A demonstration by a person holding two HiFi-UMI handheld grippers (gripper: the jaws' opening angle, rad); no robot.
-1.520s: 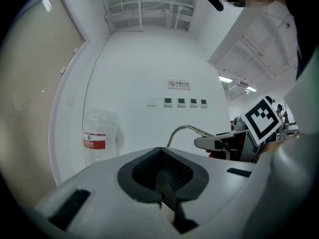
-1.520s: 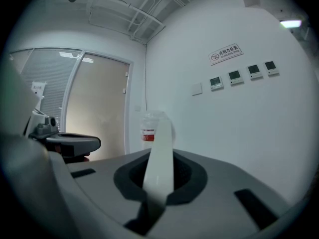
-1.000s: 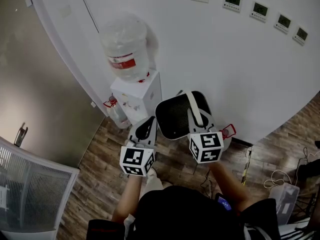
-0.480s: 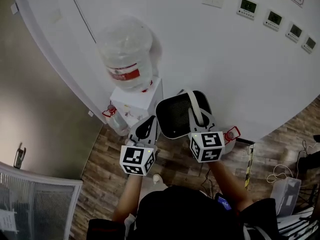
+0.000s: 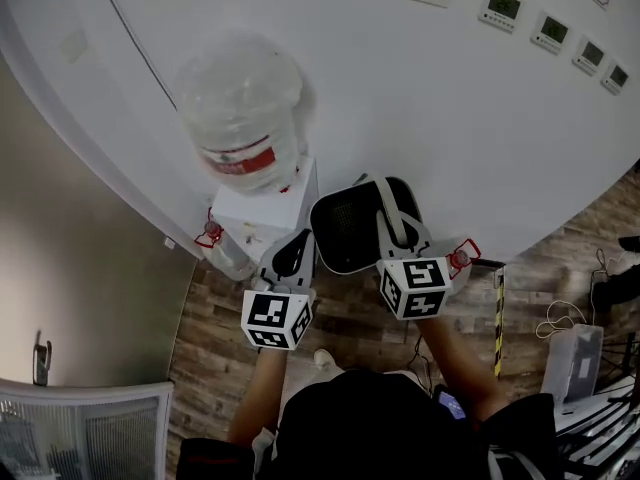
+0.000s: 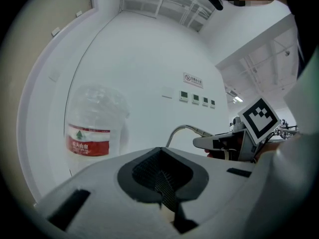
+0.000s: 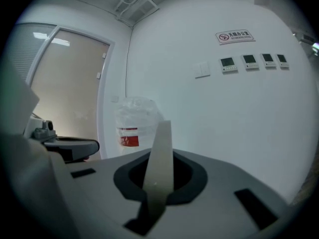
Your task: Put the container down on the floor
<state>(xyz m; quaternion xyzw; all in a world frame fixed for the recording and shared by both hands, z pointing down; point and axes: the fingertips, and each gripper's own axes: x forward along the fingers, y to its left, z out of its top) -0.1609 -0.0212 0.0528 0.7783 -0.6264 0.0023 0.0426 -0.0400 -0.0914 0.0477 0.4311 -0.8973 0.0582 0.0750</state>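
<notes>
Right claw (image 5: 398, 230) on round black mesh container (image 5: 345, 233)

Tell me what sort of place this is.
Probably an office or similar workplace: a water dispenser with a large bottle on top, a row of wall control panels, and wood-look flooring with loose cables.

Left gripper (image 6: 167, 203), seemingly on mesh container (image 6: 158, 179)
</notes>
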